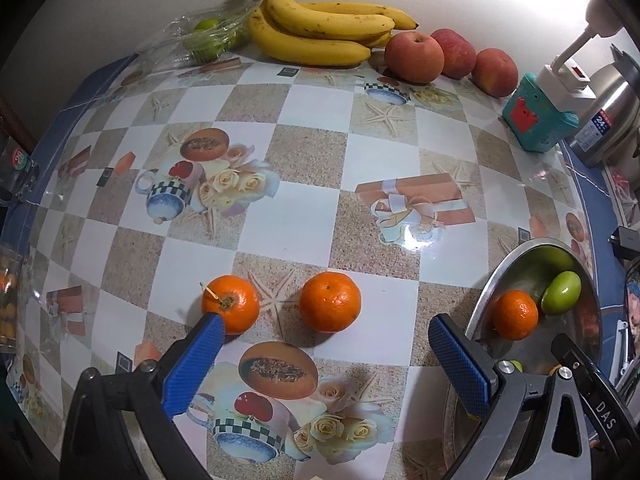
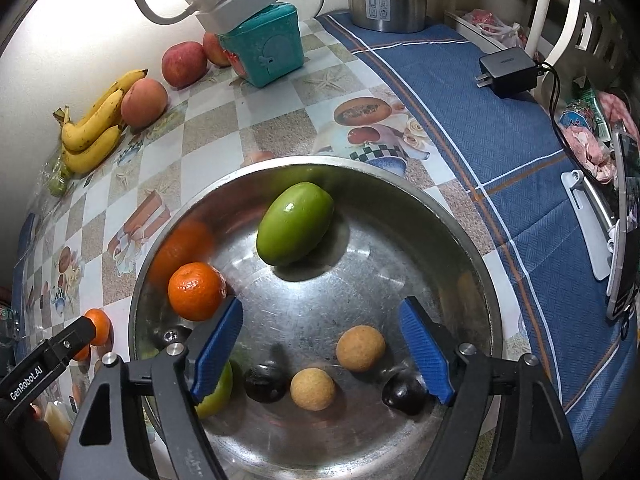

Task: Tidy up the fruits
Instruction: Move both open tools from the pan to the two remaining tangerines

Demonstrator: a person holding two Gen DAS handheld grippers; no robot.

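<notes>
The left hand-held gripper (image 1: 324, 344) is gaping wide, empty, its left pad touching a tangerine (image 1: 231, 309) on the desk (image 1: 304, 216). The right hand-held gripper (image 2: 320, 344) is hanging released over the steel bowl (image 2: 472, 240); only its view is showing two tan balls (image 2: 360, 348) inside.

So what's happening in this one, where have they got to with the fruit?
A person with two handheld grippers is gathering fruit into a metal bowl. The bowl already holds a green mango, a tangerine and some small round fruits. The right gripper hangs open and empty over the bowl. The left gripper is open wide above two tangerines on the table, one finger beside the left tangerine. Bananas and apples sit by the wall.
</notes>
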